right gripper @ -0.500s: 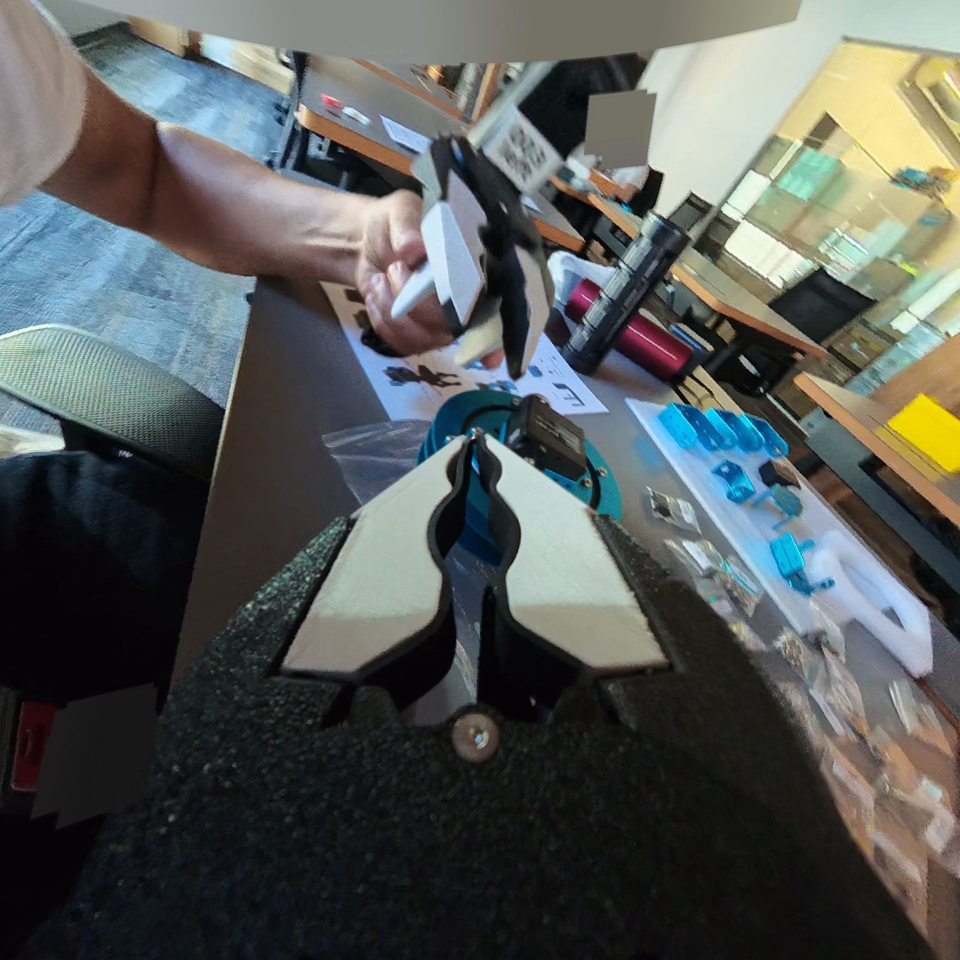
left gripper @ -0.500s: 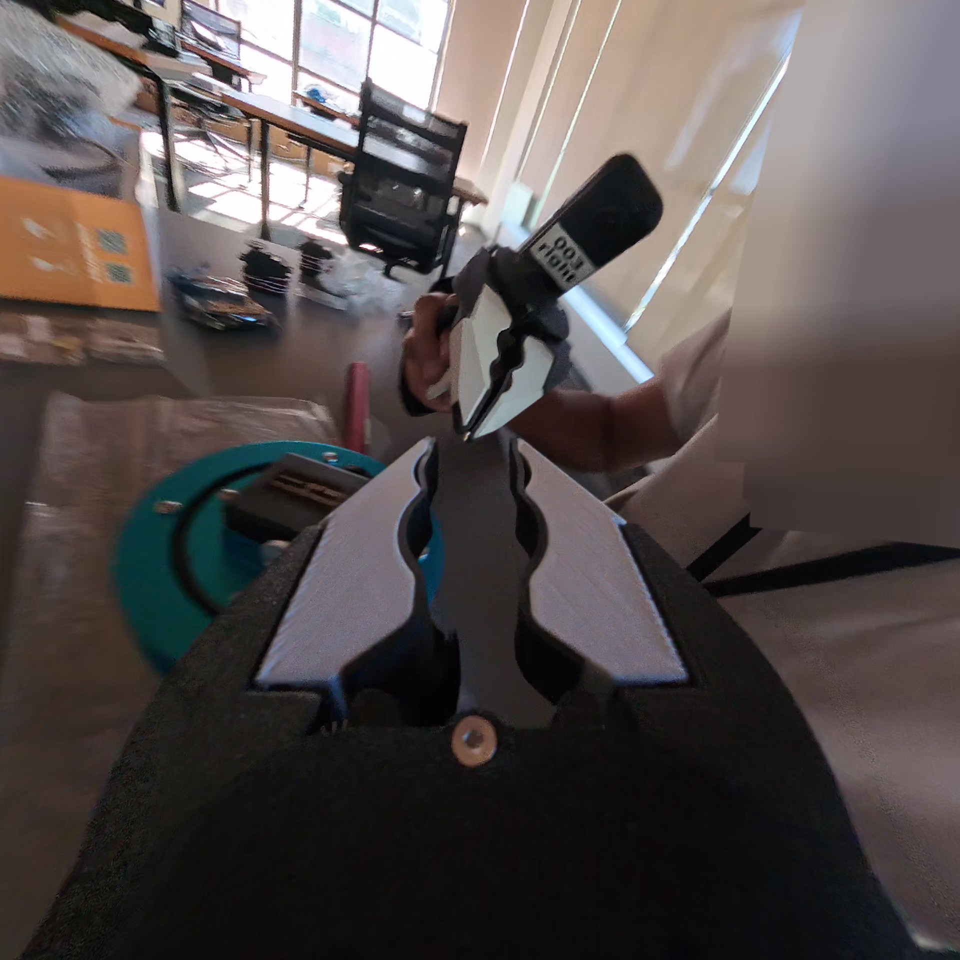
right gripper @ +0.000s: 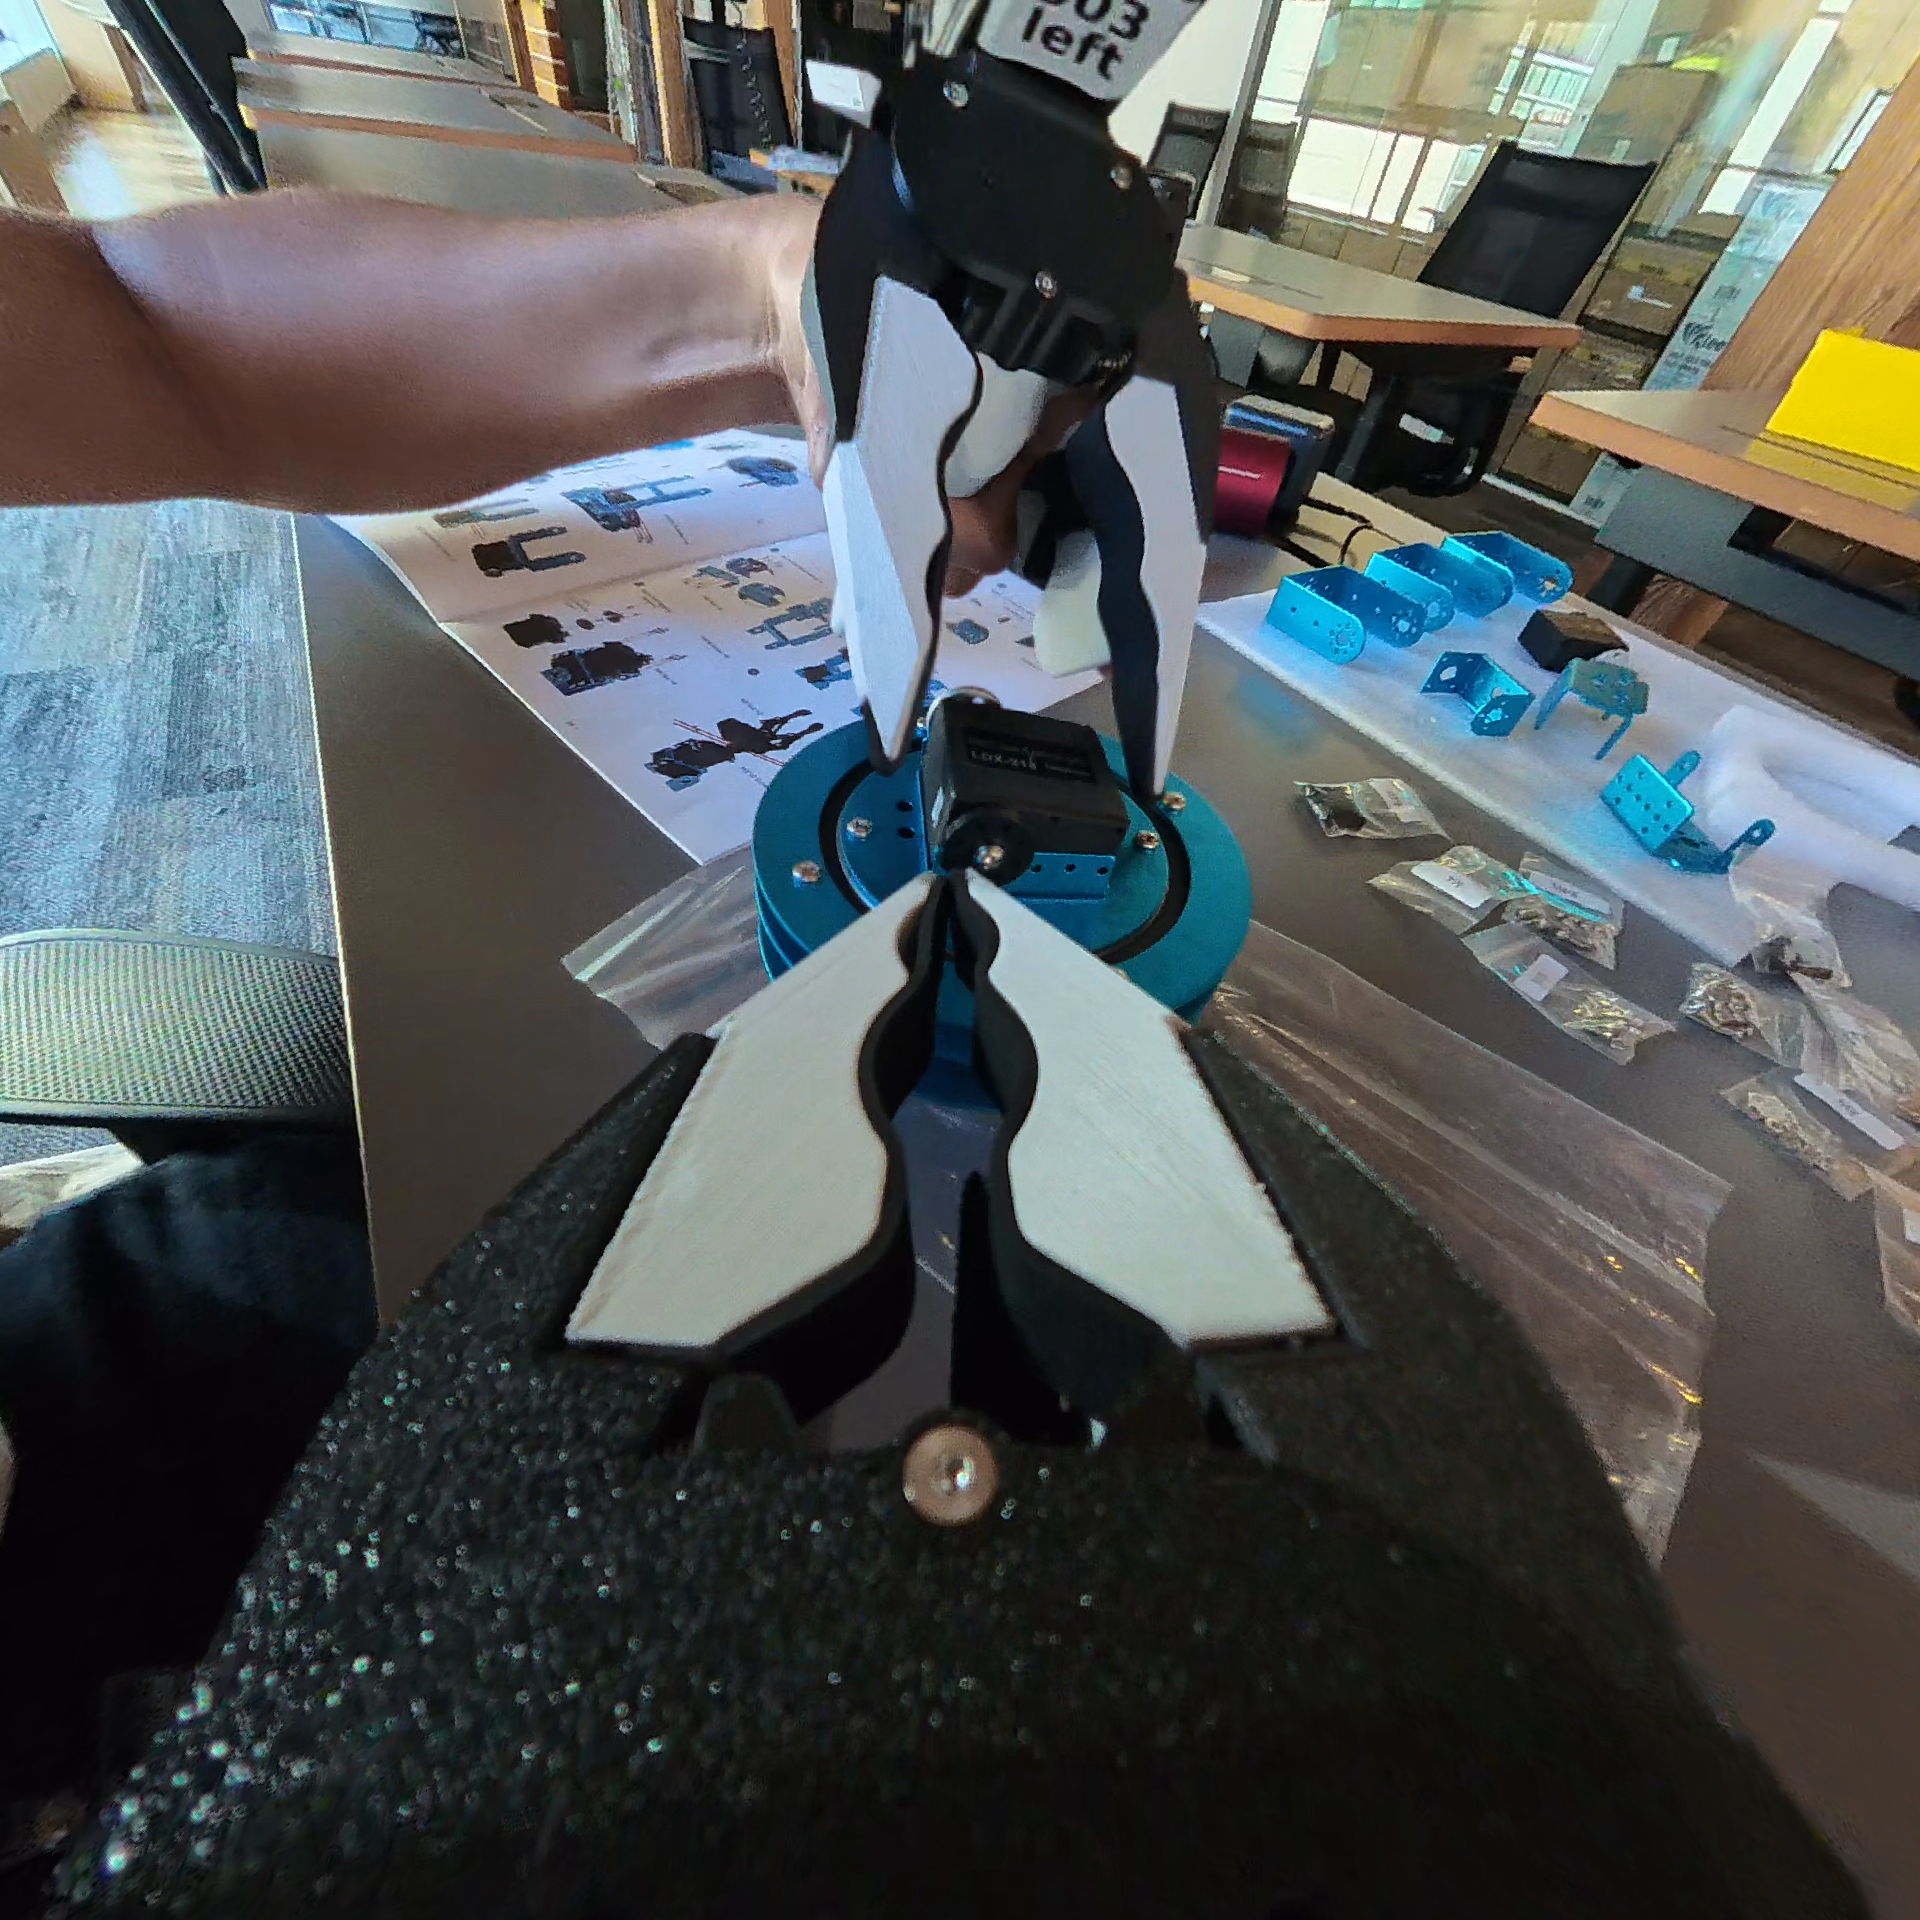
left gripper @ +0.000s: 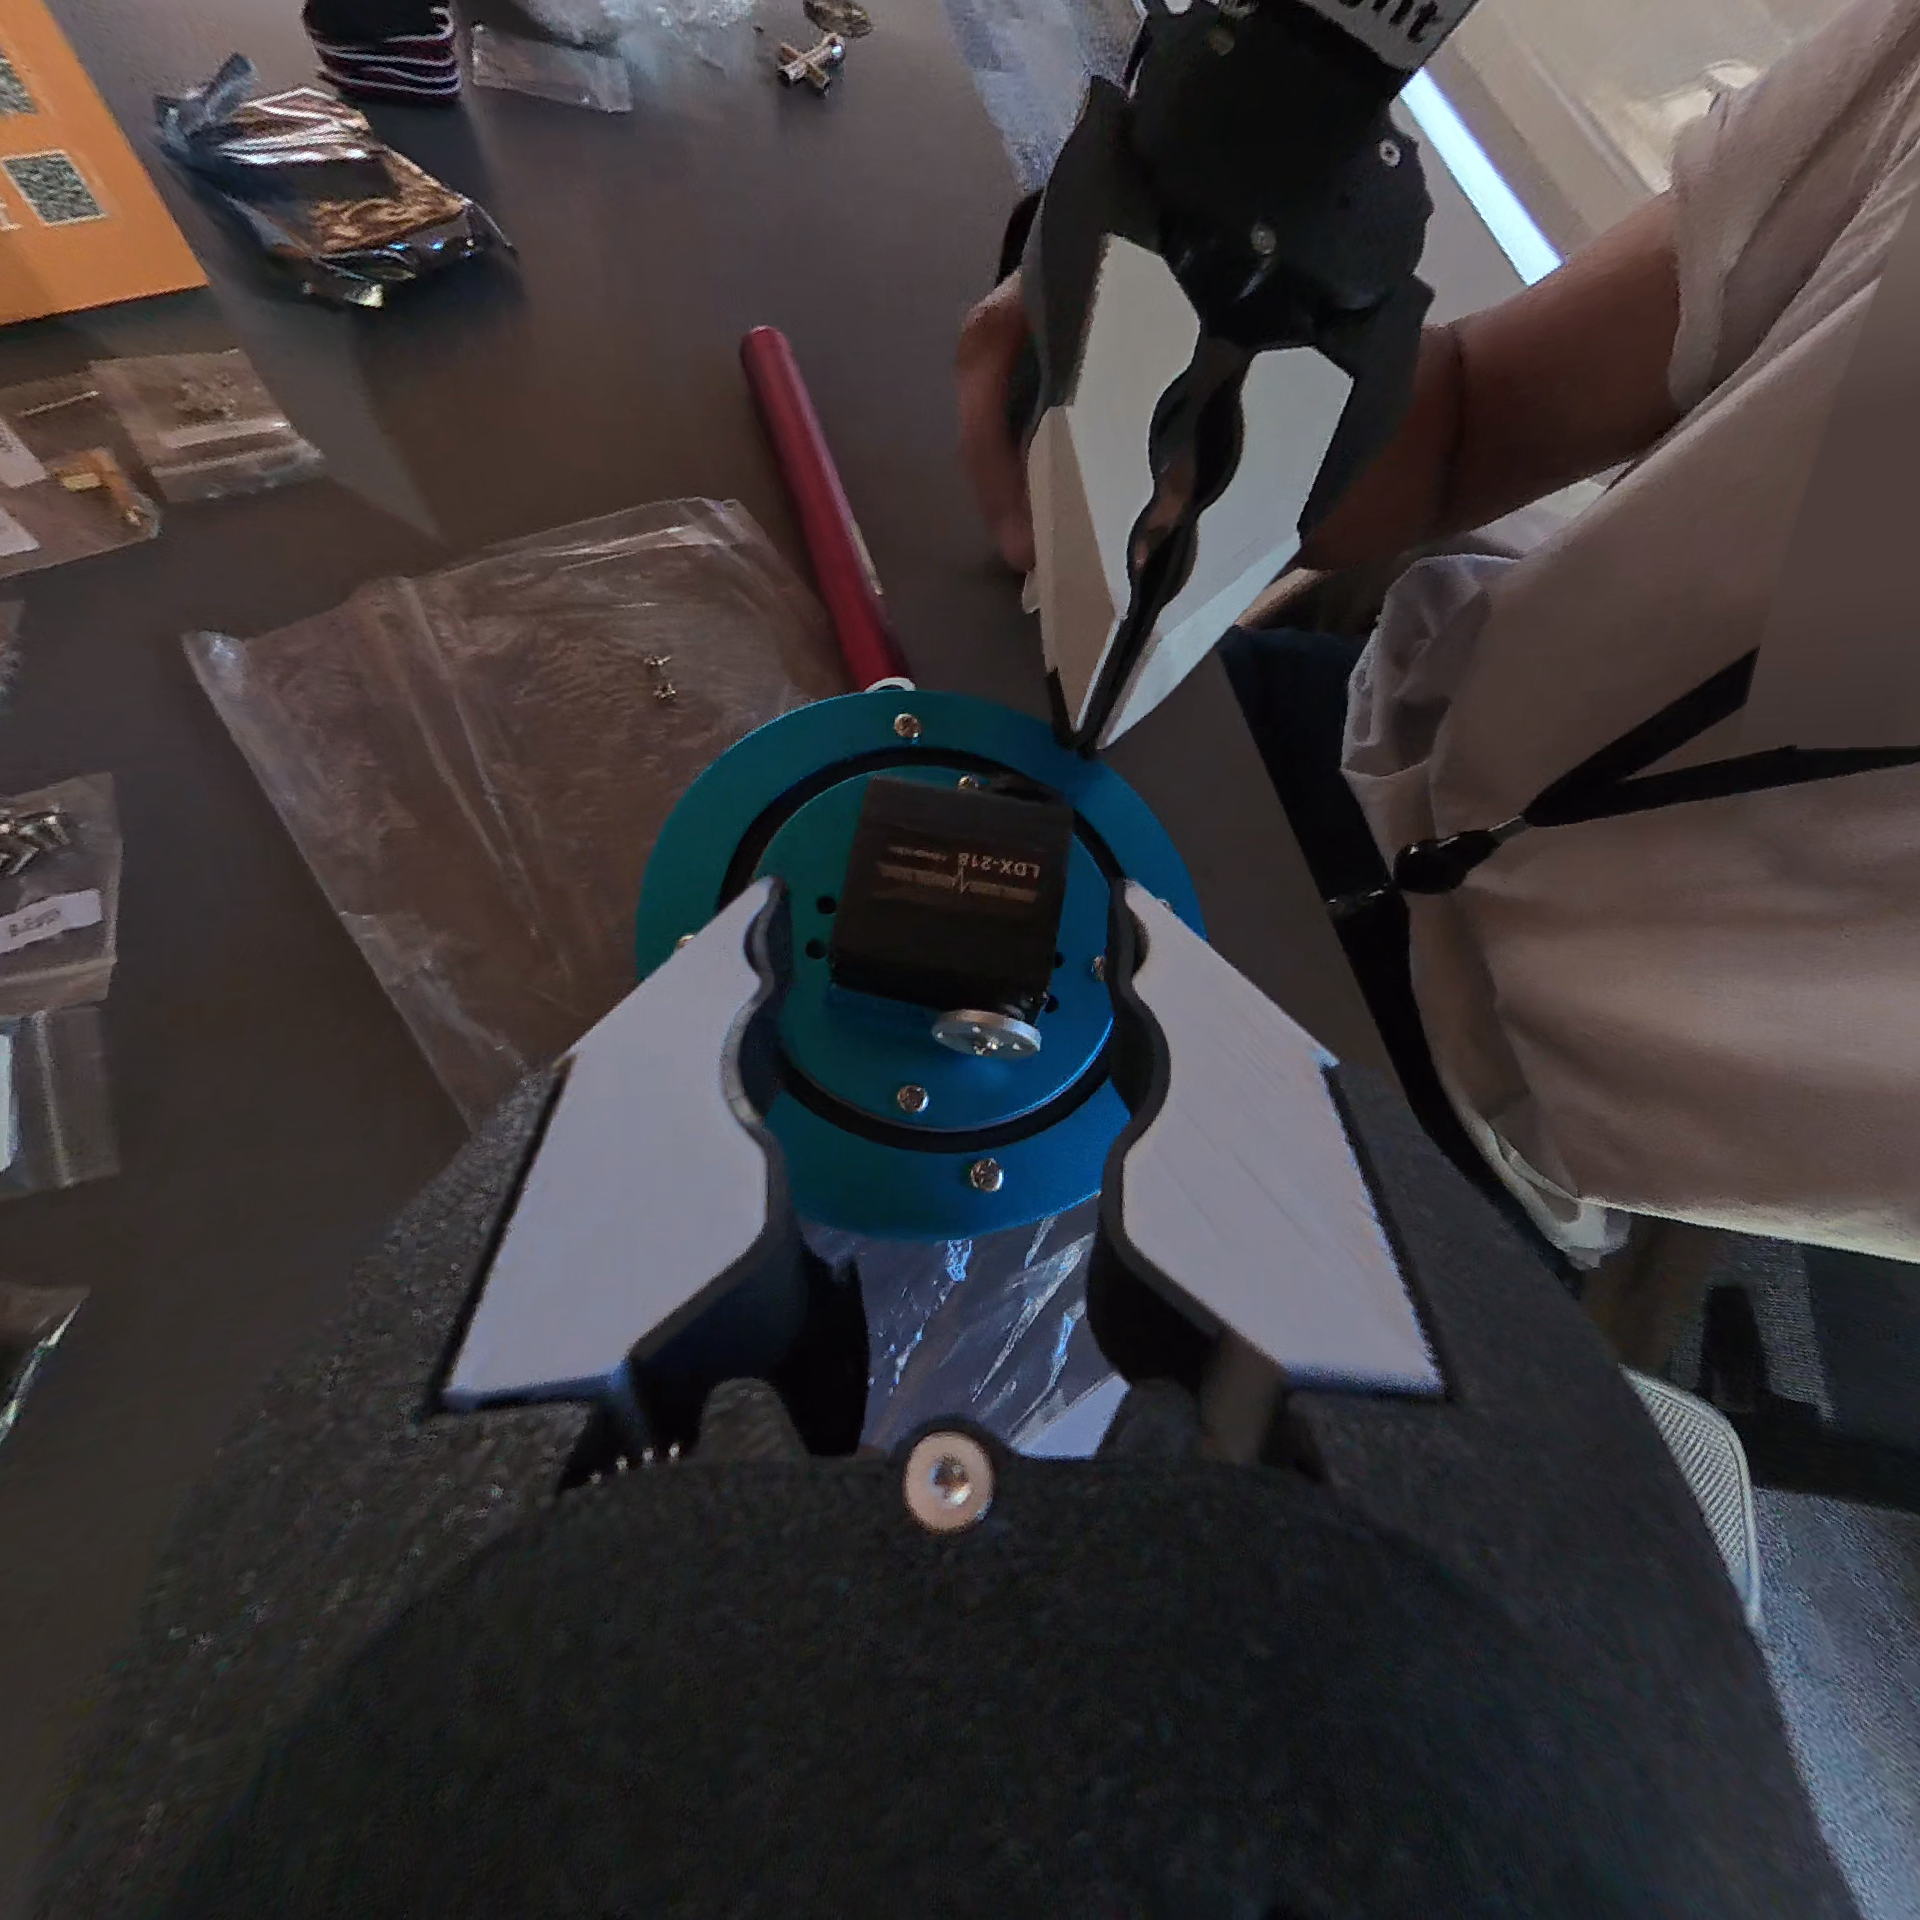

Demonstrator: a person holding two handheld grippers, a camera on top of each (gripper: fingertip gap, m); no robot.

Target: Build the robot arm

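Observation:
A black servo (left gripper: 951, 883) stands on a round blue metal base (left gripper: 935, 1174) on the dark table. My left gripper (left gripper: 948, 899) is open, with a finger on each side of the servo and a gap to each. In the right wrist view the left gripper (right gripper: 1023, 769) comes down from above over the servo (right gripper: 1023, 800). My right gripper (right gripper: 951, 883) is shut and empty, its tips close to the servo's round horn and over the base (right gripper: 1205, 883). In the left wrist view the right gripper (left gripper: 1081, 732) has its tip at the base's far rim.
A clear plastic bag (left gripper: 499, 707) lies under and left of the base. A red cylinder (left gripper: 821, 499) lies behind it. An instruction sheet (right gripper: 644, 613), blue brackets (right gripper: 1392, 608) on white foam and small bags of screws (right gripper: 1538, 914) lie around. The table edge and a person's body are close by. Tip to tip, the grippers are about 4 cm apart.
Both grippers have come down from mid-air to the blue base. The left one has opened and now straddles the servo. The right one has stayed shut.

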